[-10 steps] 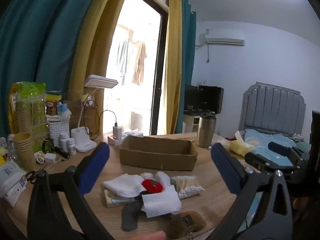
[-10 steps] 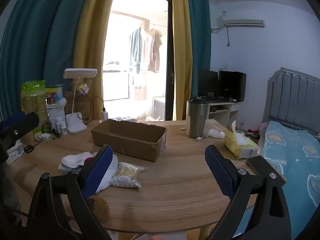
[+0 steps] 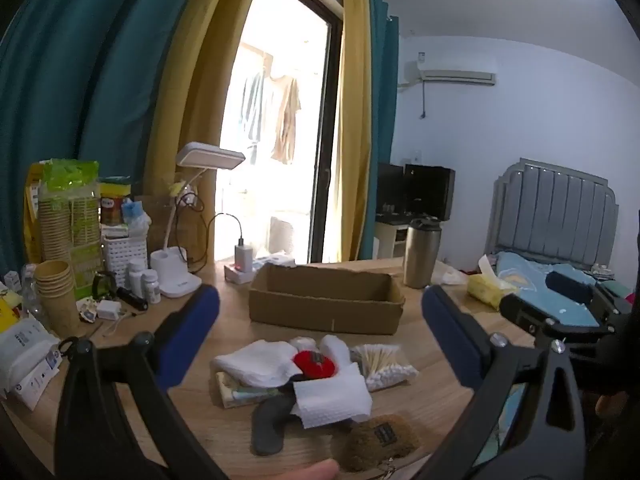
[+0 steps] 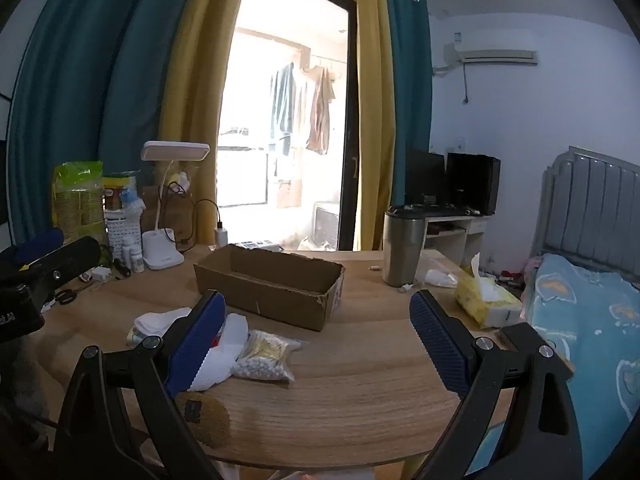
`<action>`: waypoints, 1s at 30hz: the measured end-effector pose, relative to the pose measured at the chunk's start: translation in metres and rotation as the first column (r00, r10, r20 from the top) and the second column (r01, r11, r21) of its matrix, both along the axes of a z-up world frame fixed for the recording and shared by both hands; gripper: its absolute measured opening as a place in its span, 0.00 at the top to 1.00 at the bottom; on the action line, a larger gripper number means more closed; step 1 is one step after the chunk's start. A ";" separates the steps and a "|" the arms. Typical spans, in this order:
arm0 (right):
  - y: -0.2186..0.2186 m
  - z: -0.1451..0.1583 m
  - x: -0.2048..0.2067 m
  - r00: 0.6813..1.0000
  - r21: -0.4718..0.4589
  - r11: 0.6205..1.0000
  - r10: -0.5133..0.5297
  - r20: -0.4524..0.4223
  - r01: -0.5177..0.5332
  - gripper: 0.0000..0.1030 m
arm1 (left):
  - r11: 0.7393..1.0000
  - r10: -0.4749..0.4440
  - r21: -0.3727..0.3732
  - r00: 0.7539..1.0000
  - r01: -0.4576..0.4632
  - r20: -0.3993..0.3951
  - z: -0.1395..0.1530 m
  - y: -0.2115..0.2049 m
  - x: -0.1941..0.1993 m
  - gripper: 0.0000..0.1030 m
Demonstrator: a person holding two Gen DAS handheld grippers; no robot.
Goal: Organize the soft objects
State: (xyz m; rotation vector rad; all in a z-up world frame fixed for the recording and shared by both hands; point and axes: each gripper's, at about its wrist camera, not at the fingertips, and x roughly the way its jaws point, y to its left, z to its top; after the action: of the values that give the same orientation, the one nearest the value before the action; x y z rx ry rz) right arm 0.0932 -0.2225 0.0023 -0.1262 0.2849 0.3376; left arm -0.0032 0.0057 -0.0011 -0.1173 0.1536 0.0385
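Observation:
A pile of soft things lies on the wooden table (image 3: 224,432) in front of an empty cardboard box (image 3: 326,300): white folded cloths (image 3: 256,362), a red round plush (image 3: 314,364), a white paper towel (image 3: 330,398), a bag of cotton swabs (image 3: 384,364), a dark insole (image 3: 270,424) and a brown fuzzy pouch (image 3: 378,442). My left gripper (image 3: 320,334) hovers open above the pile, nothing between its fingers. My right gripper (image 4: 318,340) is open too, over bare table right of the swab bag (image 4: 266,356); the box (image 4: 270,284) lies beyond it.
At the table's left stand a white desk lamp (image 3: 180,256), paper cups (image 3: 56,296), bottles and a white basket. A steel tumbler (image 3: 420,256) and a yellow tissue pack (image 3: 490,290) sit at the right, with a bed (image 4: 592,320) beyond the edge.

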 end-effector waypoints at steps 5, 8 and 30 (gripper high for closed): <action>-0.010 0.006 -0.008 1.000 0.014 1.000 0.001 0.019 -0.001 0.07 | 1.000 0.012 0.005 1.000 -0.012 -0.020 -0.001 0.001 0.001 0.01; -0.010 0.007 -0.013 0.999 0.012 1.000 0.001 0.034 -0.002 0.07 | 1.000 0.015 0.007 0.999 -0.015 -0.031 -0.001 0.002 0.002 0.01; -0.014 0.009 -0.016 0.996 0.067 0.997 -0.045 0.082 0.040 0.07 | 0.999 0.038 0.025 0.998 -0.037 -0.054 -0.006 0.002 0.007 0.01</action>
State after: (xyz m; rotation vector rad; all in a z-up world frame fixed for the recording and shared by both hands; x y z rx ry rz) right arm 0.0770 -0.2361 0.0108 -0.0698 0.1930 0.2982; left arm 0.0035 0.0079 -0.0073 -0.0950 0.2055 0.0807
